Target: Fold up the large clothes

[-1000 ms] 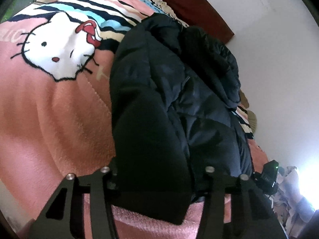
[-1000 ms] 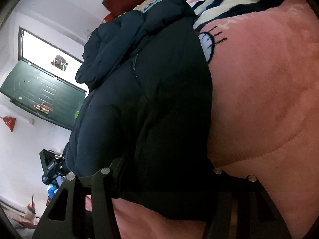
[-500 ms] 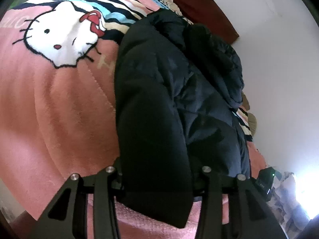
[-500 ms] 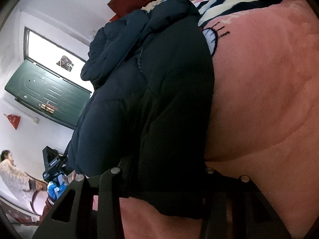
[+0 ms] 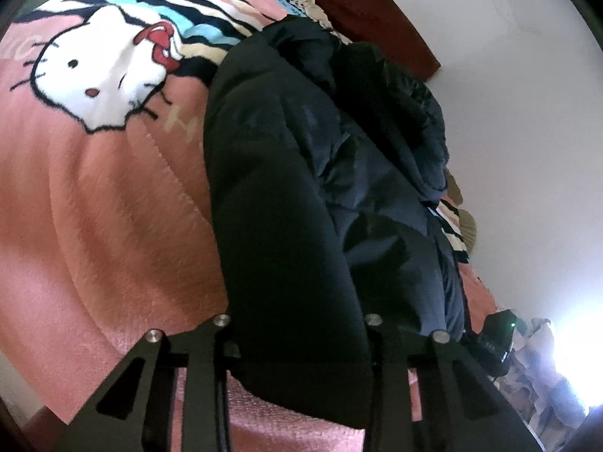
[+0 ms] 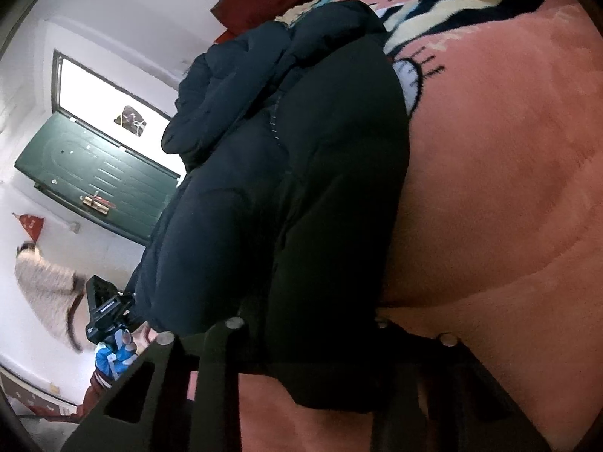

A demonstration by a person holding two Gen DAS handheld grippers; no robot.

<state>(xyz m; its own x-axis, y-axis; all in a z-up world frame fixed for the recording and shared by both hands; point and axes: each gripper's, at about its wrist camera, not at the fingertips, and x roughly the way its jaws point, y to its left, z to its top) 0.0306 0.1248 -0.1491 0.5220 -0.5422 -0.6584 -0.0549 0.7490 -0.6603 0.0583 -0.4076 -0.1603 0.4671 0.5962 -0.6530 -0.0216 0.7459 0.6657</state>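
Observation:
A large dark navy puffer jacket [image 5: 309, 173] lies lengthwise on a pink Hello Kitty blanket [image 5: 94, 196], its sides folded inward. My left gripper [image 5: 297, 342] stands at the jacket's near hem, with the fabric bulging between its two black fingers and hiding the tips. In the right wrist view the same jacket [image 6: 301, 188] fills the middle, and my right gripper [image 6: 305, 339] sits at the other end of that hem, fabric between its fingers too. The other gripper's body shows past the jacket in each view [image 5: 493, 339], [image 6: 101, 309].
A dark red headboard [image 5: 361, 15] and white wall [image 5: 508, 132] lie beyond the jacket. A green door [image 6: 98, 177] and bright window [image 6: 98, 94] are to the left. A person in a pale top [image 6: 45, 286] stands by the wall.
Both grippers have lifted the hem and moved forward along the jacket. A person has come into the right wrist view at left.

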